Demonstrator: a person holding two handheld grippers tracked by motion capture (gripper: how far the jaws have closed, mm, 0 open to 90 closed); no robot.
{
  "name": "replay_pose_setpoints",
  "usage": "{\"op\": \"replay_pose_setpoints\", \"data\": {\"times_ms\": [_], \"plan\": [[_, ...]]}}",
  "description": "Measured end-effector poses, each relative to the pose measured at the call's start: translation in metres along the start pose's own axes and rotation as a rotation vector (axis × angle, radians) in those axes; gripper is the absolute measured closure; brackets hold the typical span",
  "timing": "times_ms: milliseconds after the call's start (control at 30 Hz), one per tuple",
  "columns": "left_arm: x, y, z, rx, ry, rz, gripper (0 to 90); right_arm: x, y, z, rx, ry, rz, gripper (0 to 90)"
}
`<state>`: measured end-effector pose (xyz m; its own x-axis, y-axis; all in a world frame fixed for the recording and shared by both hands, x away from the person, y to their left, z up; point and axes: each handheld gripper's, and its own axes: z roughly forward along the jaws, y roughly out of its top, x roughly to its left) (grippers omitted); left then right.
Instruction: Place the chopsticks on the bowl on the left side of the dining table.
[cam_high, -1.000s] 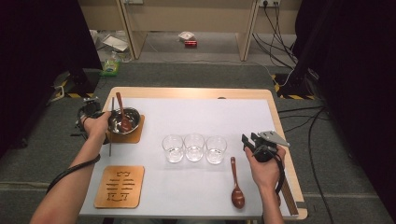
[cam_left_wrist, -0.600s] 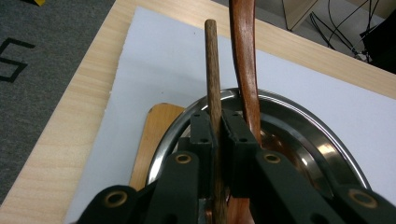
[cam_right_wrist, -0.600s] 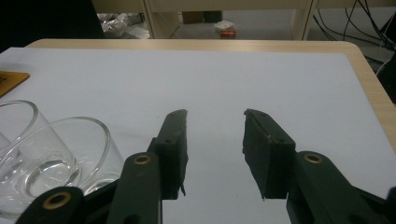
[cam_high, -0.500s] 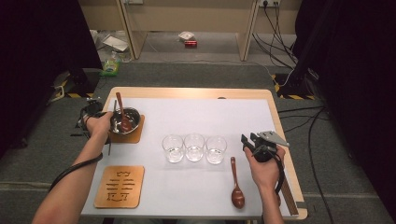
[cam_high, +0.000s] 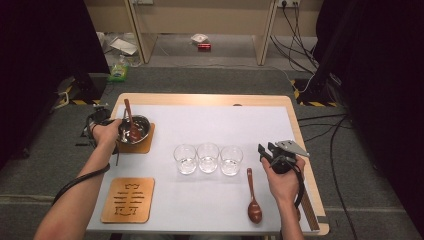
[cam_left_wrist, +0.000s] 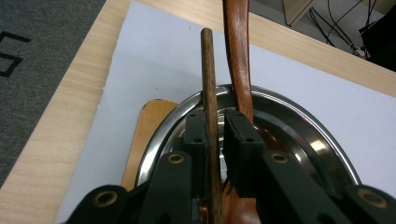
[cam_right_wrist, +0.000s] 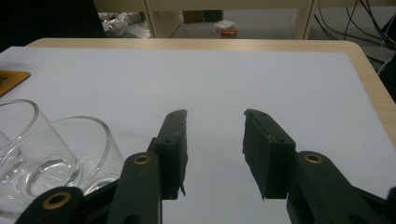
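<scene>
Near right, we see the right gripper (cam_high: 266, 150) hovering over the tabletop (cam_high: 300, 200), its jaws well apart with nothing between them, just right of three glasses (cam_high: 208, 158) and beyond a wooden spoon (cam_high: 253, 198). Farther off at the left, the left gripper (cam_left_wrist: 215, 127) reaches over the metal bowl (cam_high: 134, 129) on its wooden mat (cam_high: 145, 146). Its jaws have just been opening and stand narrow, a thin wooden stick (cam_left_wrist: 208, 74) between them beside another spoon (cam_left_wrist: 238, 51) in the bowl.
</scene>
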<state>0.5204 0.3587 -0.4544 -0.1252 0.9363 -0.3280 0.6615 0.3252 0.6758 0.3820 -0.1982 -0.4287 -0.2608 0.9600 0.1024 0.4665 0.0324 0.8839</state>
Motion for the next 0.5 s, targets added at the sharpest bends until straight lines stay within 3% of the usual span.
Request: {"op": "replay_pose_setpoints", "data": {"times_ms": [333,500], "plan": [[0.003,0.003,-0.011,-0.014,0.002,0.023,72.1,0.001,0.000,0.000,0.012,-0.007,-0.007,60.1],[0.003,0.003,-0.019,-0.023,-0.018,0.034,70.1,0.001,0.000,0.000,0.011,-0.007,-0.005,60.1]]}}
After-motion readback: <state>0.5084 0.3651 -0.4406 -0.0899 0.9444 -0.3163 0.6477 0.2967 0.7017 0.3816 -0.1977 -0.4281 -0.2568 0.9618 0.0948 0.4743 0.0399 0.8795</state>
